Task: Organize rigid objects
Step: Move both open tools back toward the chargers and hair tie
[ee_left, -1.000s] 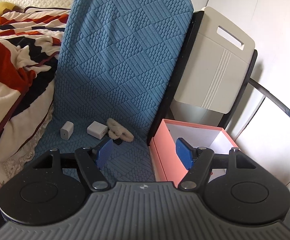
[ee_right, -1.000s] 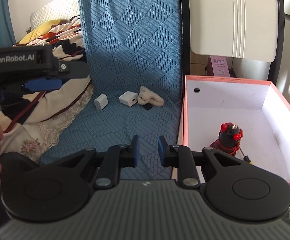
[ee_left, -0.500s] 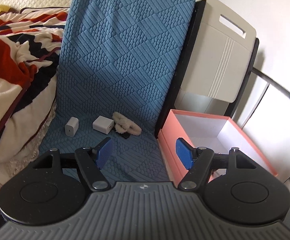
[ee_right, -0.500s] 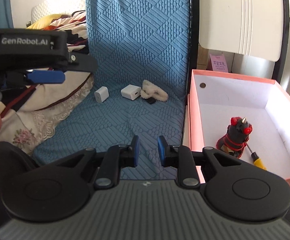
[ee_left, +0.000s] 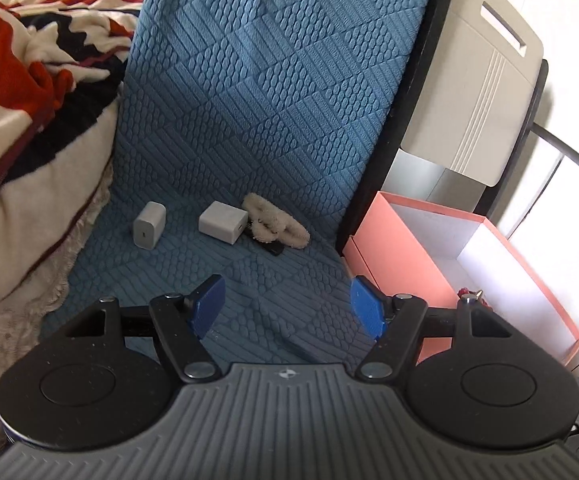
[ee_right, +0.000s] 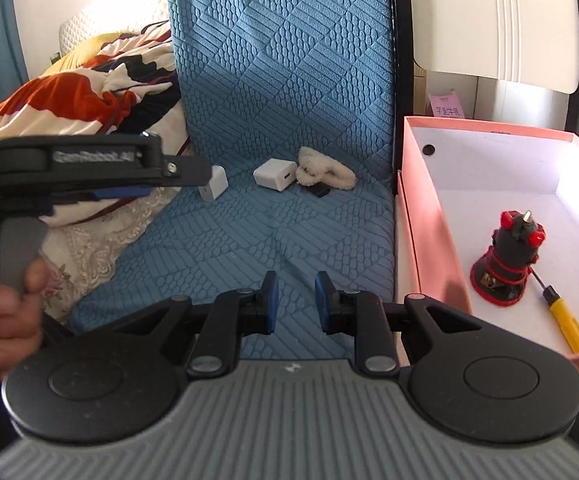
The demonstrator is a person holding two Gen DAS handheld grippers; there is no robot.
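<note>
Chargers [ee_left: 222, 222] beside fluffy clip [ee_left: 275, 227] (pink box [ee_left: 405, 256] right).

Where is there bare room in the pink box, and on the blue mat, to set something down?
In the pink box, the white floor behind the red-and-black figure, toward the back wall, is bare; the near right corner is crowded by the figure and the yellow screwdriver. The blue mat lies bare in front of the two white chargers and the fluffy clip.

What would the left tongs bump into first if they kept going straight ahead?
Probably the bare blue quilted cover: the open left tongs point between the white chargers and the pink box. Depth is hard to judge.
</note>
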